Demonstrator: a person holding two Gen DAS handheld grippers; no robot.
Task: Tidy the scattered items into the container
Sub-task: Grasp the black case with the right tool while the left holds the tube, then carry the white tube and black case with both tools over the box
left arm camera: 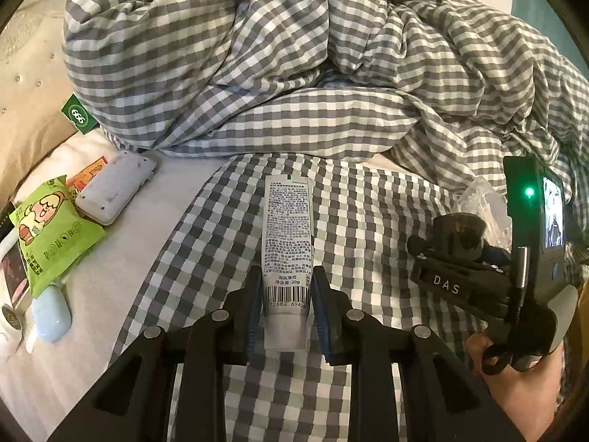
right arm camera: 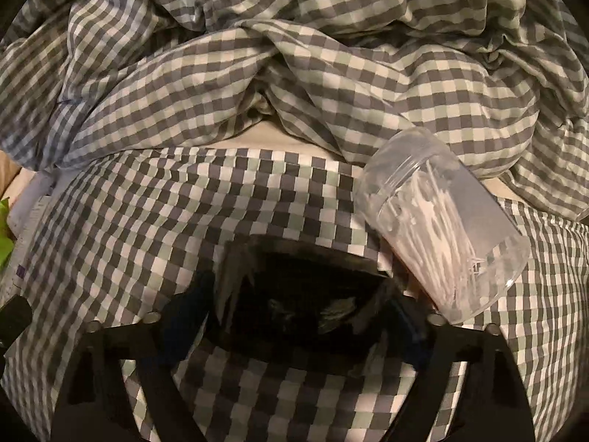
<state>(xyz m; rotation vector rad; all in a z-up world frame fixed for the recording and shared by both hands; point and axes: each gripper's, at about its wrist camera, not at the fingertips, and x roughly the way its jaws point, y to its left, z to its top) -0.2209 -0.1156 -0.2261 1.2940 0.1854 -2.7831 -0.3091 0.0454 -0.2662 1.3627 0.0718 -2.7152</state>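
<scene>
In the left wrist view my left gripper (left arm camera: 286, 287) is shut on a white tube (left arm camera: 287, 243) printed with small text and a barcode, held over the checked bedsheet. My right gripper (left arm camera: 460, 235) shows at the right of that view, holding a round dark object (left arm camera: 458, 226). In the right wrist view my right gripper (right arm camera: 302, 294) is shut on that dark round jar (right arm camera: 302, 294), which fills the space between the fingers. A clear plastic jar of cotton swabs (right arm camera: 441, 228) lies tilted just right of it.
A rumpled checked duvet (left arm camera: 294, 66) fills the back. At the left lie a green snack packet (left arm camera: 48, 228), a grey flat case (left arm camera: 116, 188), a pale blue case (left arm camera: 51, 313) and a green tag (left arm camera: 79, 114) on the white sheet.
</scene>
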